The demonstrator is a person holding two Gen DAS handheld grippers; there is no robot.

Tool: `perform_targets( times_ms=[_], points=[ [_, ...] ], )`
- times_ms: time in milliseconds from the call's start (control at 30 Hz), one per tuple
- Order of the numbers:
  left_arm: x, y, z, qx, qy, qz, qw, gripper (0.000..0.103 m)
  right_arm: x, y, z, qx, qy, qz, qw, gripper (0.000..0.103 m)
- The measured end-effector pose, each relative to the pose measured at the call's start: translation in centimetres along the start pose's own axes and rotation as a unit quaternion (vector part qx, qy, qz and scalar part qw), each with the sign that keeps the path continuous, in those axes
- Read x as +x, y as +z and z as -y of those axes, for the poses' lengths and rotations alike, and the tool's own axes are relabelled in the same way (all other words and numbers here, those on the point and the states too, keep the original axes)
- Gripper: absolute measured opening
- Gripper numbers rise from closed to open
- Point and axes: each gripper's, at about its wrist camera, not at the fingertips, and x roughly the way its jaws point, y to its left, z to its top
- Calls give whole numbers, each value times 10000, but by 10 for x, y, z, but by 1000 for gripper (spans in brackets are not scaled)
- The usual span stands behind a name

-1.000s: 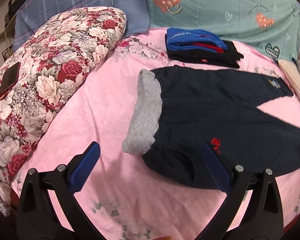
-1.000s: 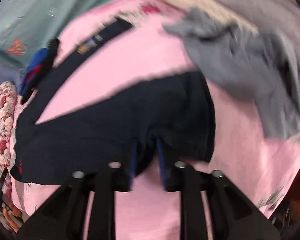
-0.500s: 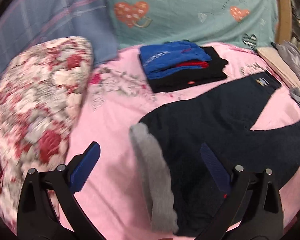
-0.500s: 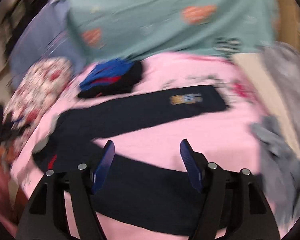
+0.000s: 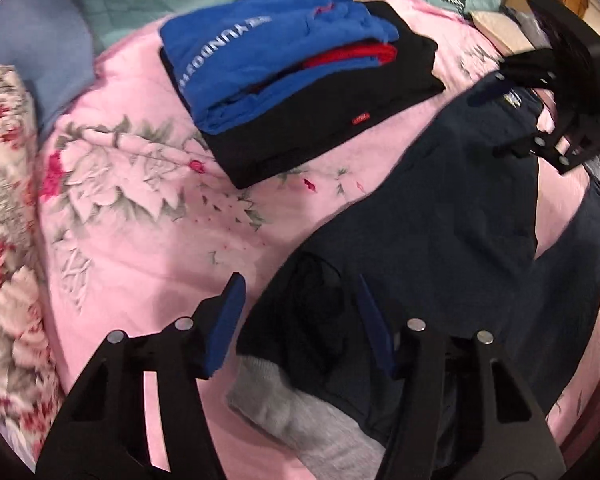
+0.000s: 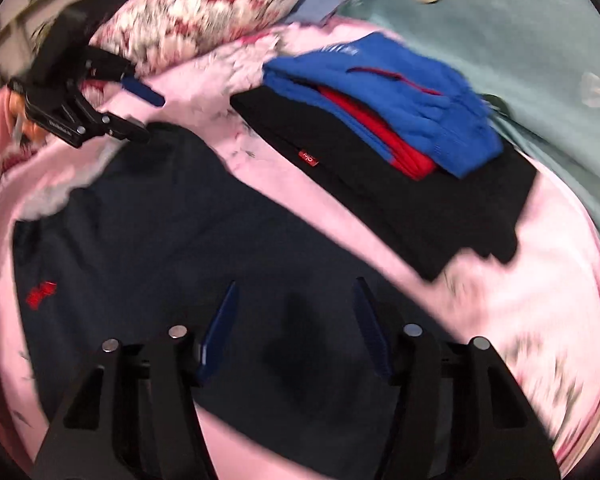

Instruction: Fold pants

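The dark navy fleece pants lie unfolded; both grippers have swung to the far leg, left gripper and right gripper jaws half-closing, gripping nothing yet.

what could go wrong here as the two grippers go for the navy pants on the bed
1. The left gripper, jaws just closing, straddles the waist corner of the navy pants with the pads apparently not yet pressing; it may catch only the top layer or the grey waistband.
2. The right gripper hangs open over the far leg, close to the folded stack; lifting the leg could drag or topple it.
3. Both views are blurred, so either pinch may land off target.
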Motion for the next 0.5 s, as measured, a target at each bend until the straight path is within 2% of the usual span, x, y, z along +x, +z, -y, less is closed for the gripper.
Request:
perform_targets(
  times_ms=[67, 167, 267, 300, 333, 367, 400, 433, 500],
  points=[
    [9, 6, -6, 74, -51, -172, 9998, 60, 12, 3, 5, -123, 64, -102, 9999, 59],
    [22, 10, -11, 233, -233, -444, 9985, 69, 27, 6, 12, -323, 115, -293, 9990, 59],
    [34, 8, -10, 389, -367, -697, 9961, 70, 42, 2, 15, -386, 196, -512, 9977, 58],
    [36, 9, -9, 412, -357, -688, 9961, 69, 41, 2, 16, -323, 278, -475, 9980, 47],
    [34, 8, -8, 446, -390, -613, 9964, 64, 40, 2, 16, -302, 313, -470, 9979, 23],
    [31, 9, -9, 428, -496, -579, 9962, 44, 39, 3, 16, -257, 379, -492, 9977, 10],
    [29, 9, -10, 340, -751, -591, 9948, 24, 35, 2, 12, -249, 318, -513, 9979, 6],
    [25, 8, -11, 237, -885, -560, 9942, 24, 29, -1, 8, -305, 226, -480, 9981, 6],
    [12, 3, -6, 333, -715, -366, 9962, 23, 14, -4, -2, -325, 69, -384, 9987, 5]
  ],
)
